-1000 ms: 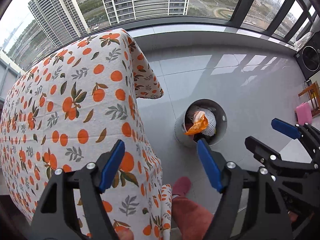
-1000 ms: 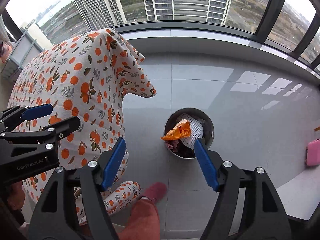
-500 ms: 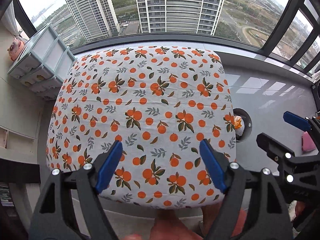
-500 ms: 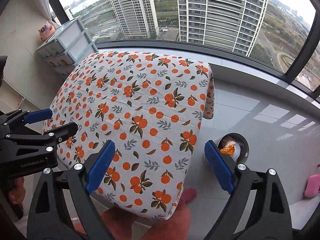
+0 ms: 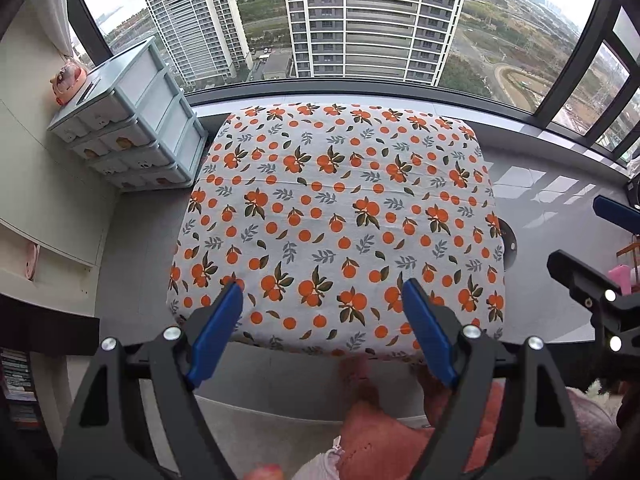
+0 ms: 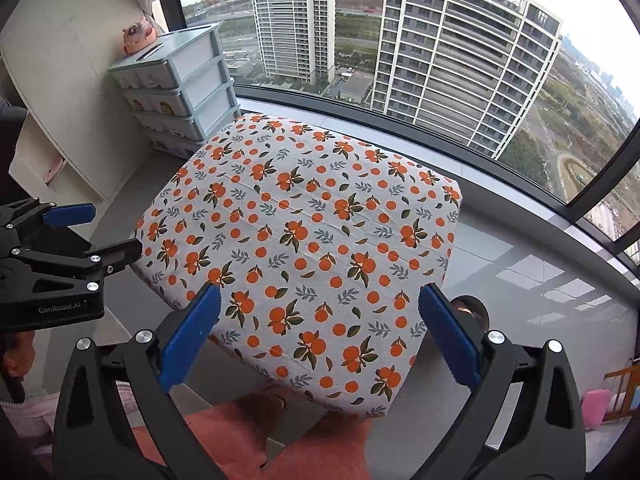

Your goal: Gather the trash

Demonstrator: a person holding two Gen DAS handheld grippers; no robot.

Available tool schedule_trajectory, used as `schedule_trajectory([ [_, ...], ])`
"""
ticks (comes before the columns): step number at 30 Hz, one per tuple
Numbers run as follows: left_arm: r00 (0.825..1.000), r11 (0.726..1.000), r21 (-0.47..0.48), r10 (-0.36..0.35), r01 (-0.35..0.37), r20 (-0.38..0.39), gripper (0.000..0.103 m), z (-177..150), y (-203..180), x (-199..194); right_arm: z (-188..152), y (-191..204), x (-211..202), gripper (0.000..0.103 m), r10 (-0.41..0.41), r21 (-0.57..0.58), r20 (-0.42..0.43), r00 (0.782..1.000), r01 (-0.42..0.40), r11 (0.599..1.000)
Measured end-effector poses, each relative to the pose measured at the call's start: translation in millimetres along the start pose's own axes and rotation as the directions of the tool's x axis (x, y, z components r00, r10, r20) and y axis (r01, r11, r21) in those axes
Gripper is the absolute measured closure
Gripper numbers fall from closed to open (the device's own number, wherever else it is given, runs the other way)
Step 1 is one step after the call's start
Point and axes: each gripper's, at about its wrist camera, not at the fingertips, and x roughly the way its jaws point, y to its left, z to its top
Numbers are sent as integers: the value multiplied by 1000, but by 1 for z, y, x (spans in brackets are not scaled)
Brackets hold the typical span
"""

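The grey trash bin (image 5: 509,248) shows only as a sliver past the right edge of the orange-print tablecloth (image 5: 336,216). In the right wrist view the bin (image 6: 474,312) peeks out behind the right finger, its contents mostly hidden. My left gripper (image 5: 320,286) hangs open above the table's near edge with nothing between its blue pads. My right gripper (image 6: 320,290) is beside it, jaws opening wide and holding nothing. Each gripper also shows in the other's view: the right gripper (image 5: 574,230) and the left gripper (image 6: 116,229).
A pale blue drawer unit (image 5: 132,120) with a pink figure (image 5: 68,80) on top stands left of the table by the window. A white shelf (image 5: 48,208) lines the left wall. The person's red-trousered legs (image 5: 380,420) are below. A pink object (image 6: 596,404) lies at the right.
Both grippers rose and swung left, away from the bin holding the orange wrapper, to above the table. The bin went from full view to nearly hidden. The right jaws spread wider.
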Motion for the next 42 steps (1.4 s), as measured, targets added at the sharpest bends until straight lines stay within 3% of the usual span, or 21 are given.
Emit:
schedule_trajectory([
  [13,1000,1000,-20,0,1,24,18,-8,35,-62,6,39,-52,7,11,-27,12,1000,-10,1000],
  [17,1000,1000,8,19,-19,23,18,-10,34,-69,8,46,-61,7,19,-26,19,1000,-19,999],
  [24,1000,1000,-3,-6,6,7,18,-12,37,-75,10,51,-71,7,24,-23,29,999,-23,999],
  [42,999,1000,-10,13,-12,44,18,-14,38,-90,12,50,-76,7,41,-2,38,998,-41,999],
])
